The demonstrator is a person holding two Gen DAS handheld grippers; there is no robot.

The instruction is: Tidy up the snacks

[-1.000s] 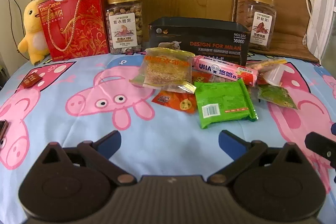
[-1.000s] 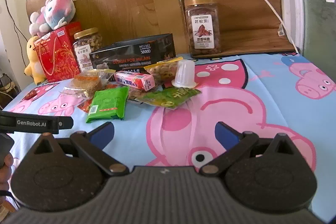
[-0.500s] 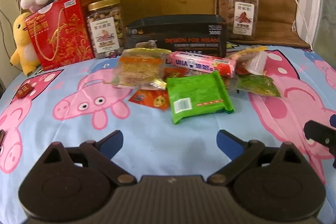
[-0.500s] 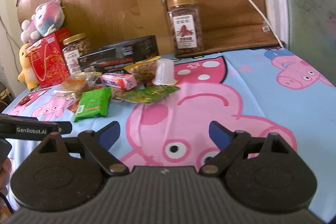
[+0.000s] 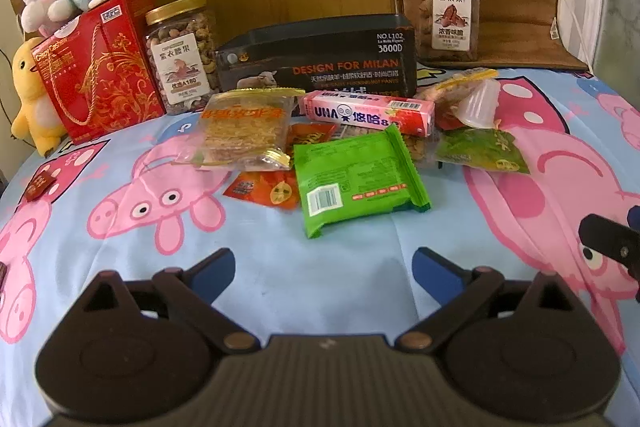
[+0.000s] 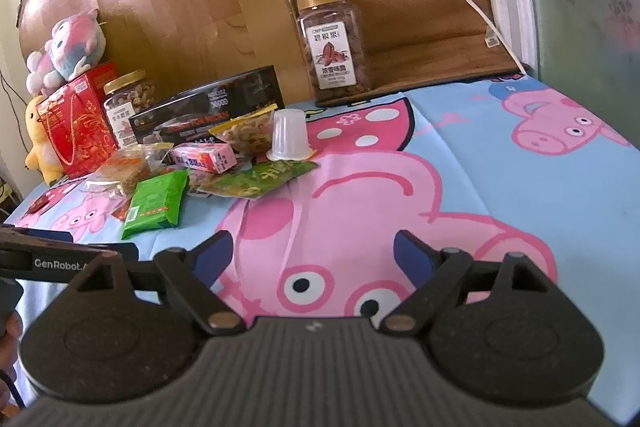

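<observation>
Pig-print cloth (image 5: 320,259) covers our counter; our left tool (image 5: 322,265) and right tool (image 6: 314,253) hover spread wide, empty, near a green snack pack (image 5: 356,179)

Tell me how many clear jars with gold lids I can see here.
2. One jar stands at the back left, next to the red gift box. The other jar stands at the back right on the brown mat. More may be hidden behind the black box.

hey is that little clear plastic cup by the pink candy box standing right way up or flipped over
Flipped over. In the right wrist view the cup rests on its wide flanged rim, narrow closed base up, beside the pink candy box.
</observation>
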